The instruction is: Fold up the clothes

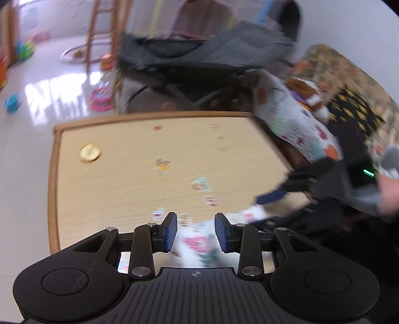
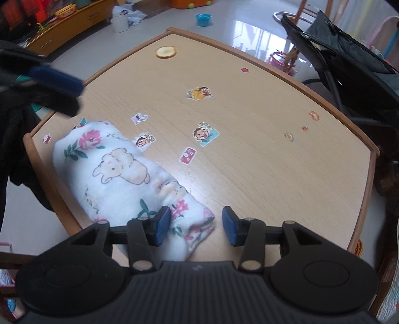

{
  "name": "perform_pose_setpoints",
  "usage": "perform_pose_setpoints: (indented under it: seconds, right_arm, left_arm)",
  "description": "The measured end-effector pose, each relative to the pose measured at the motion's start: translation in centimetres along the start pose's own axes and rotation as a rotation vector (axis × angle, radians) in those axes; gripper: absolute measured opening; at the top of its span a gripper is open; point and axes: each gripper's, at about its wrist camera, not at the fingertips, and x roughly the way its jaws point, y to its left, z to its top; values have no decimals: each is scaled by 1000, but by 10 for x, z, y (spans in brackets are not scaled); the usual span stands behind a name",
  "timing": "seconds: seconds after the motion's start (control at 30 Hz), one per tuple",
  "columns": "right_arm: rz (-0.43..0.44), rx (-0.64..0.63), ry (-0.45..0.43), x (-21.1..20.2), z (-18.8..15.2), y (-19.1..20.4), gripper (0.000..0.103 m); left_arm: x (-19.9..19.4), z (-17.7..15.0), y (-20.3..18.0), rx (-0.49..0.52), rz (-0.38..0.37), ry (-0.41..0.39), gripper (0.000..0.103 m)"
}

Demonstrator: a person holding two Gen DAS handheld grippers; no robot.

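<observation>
Right gripper (image 2: 195, 225): nearest the lens in the right wrist view; jaws parted, blue pads clear of the cloth. One corner of the garment lies between them, nearer the left pad, with no pad pressing on it.
Left gripper (image 1: 195, 231): jaws moderately parted; blurred white floral cloth shows between and below the pads. Whether the pads touch it cannot be told from the left wrist view. The same gripper appears in the right wrist view as a blurred dark shape with a blue pad (image 2: 56, 79) at upper left, above the table corner.
Folded garment (image 2: 119, 174): white cloth printed with pink flowers and a cartoon lamb, folded into a long bundle, lying on the table along its near left edge.
Table (image 2: 274, 174): pale wood top with a darker raised rim, scattered with cartoon stickers (image 2: 199, 93).
Round yellow slice (image 2: 166, 52): lies near the far corner, well apart from the garment.
Surroundings: dark folding chair (image 2: 349, 74) beyond the table; blue bowl (image 2: 203, 19) on the glossy floor.
</observation>
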Motion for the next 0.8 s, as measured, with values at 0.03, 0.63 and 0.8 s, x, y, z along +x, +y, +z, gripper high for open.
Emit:
perform_pose_setpoints:
  seconds: [0.03, 0.63, 0.8]
  right_arm:
    - [-7, 5, -4, 0, -1, 1, 47]
    - [-166, 162, -200, -51, -26, 41, 48]
    - [-185, 294, -147, -18, -34, 32, 49]
  left_arm:
    - [-1, 0, -9, 31, 4, -2, 37]
    - [61, -41, -12, -35, 128, 128, 50]
    - [60, -49, 2, -155, 125, 132, 62]
